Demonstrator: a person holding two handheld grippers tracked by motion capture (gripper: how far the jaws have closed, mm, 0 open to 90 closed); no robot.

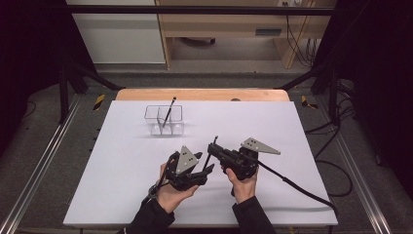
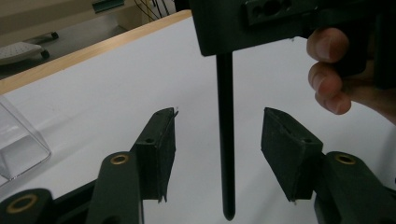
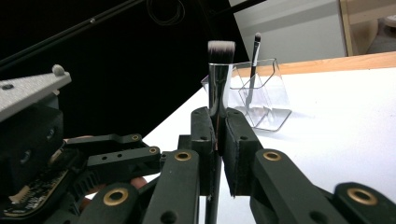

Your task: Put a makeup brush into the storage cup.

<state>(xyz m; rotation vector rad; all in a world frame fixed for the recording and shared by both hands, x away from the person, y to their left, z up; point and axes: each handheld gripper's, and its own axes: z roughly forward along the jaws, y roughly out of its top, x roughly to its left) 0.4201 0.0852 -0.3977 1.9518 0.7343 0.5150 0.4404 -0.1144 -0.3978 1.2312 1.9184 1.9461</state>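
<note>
Mid hand-over of a makeup brush (image 3: 220, 70), by the look of it. Held upright by right hand-held gripper (image 3: 218, 140), jaws squeezed together on the shiny metal neck, fluffy tip up top. Black handle (image 2: 225, 140) hangs straight down below, w/ its end just above the white table (image 1: 292, 126).

Left hand-held gripper (image 2: 219, 154) sits just left of the right one, near the front edge of the table. Jaws apart, one on each side of the handle, not touching it. So: brush let go by the left, kept by the right. In the high view, both near each other at the near-middle of the table: left hand-held gripper (image 1: 207, 168), right hand-held gripper (image 1: 213, 144).

Far-left of them, well apart: a clear holder (image 1: 163, 119) w/ several slots. One thin black brush (image 1: 169, 111) in it already, leaning a bit. Same holder seen behind the fluffy tip in the right gripper view (image 3: 261, 93).

Next move, prob.: pull left hand-held gripper back & away so the handle is free. Then carry the brush far-left to the holder, keep it upright, line the handle end over an open slot, lower it in, then open up. Needs care: handle is long & thin, slots small, holder light & could tip if bumped. Also stay clear of the thin brush.
</note>
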